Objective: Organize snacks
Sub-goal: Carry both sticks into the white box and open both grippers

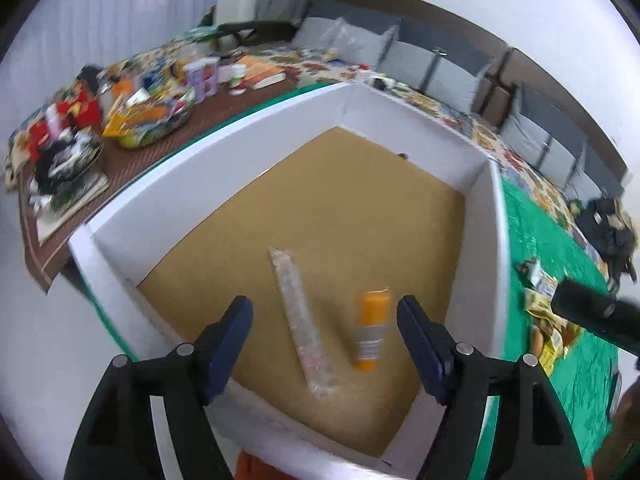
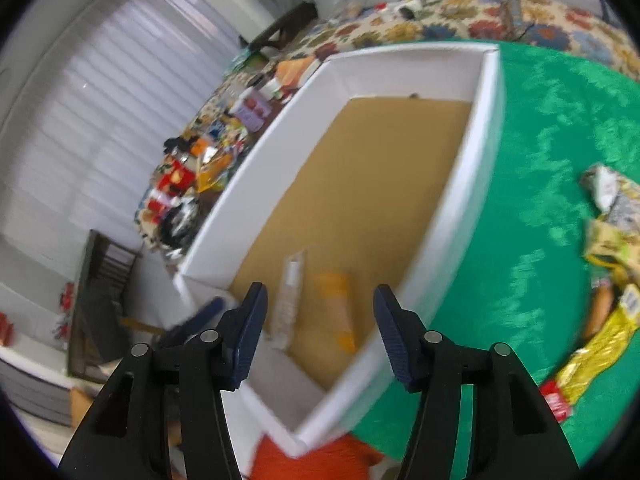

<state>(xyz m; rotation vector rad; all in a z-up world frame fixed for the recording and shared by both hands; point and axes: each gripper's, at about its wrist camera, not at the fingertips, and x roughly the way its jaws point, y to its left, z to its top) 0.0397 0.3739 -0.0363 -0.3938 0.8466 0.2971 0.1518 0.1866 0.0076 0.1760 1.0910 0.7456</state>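
Box (image 1: 494, 216) holds orange packet (image 1: 370, 330) and clear stick (image 1: 298, 320). Left gripper (image 1: 325, 342) and right gripper (image 2: 320, 330) gape, empty. Next, probably, fetch blurred snacks (image 2: 610, 264) from green cloth (image 2: 532, 160).

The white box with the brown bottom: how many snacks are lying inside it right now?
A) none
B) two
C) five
B: the white box holds just a long pale packet and an orange packet, side by side on its brown floor.

Home living room: cushioned sofa (image 1: 436, 68), cluttered table (image 1: 224, 108).
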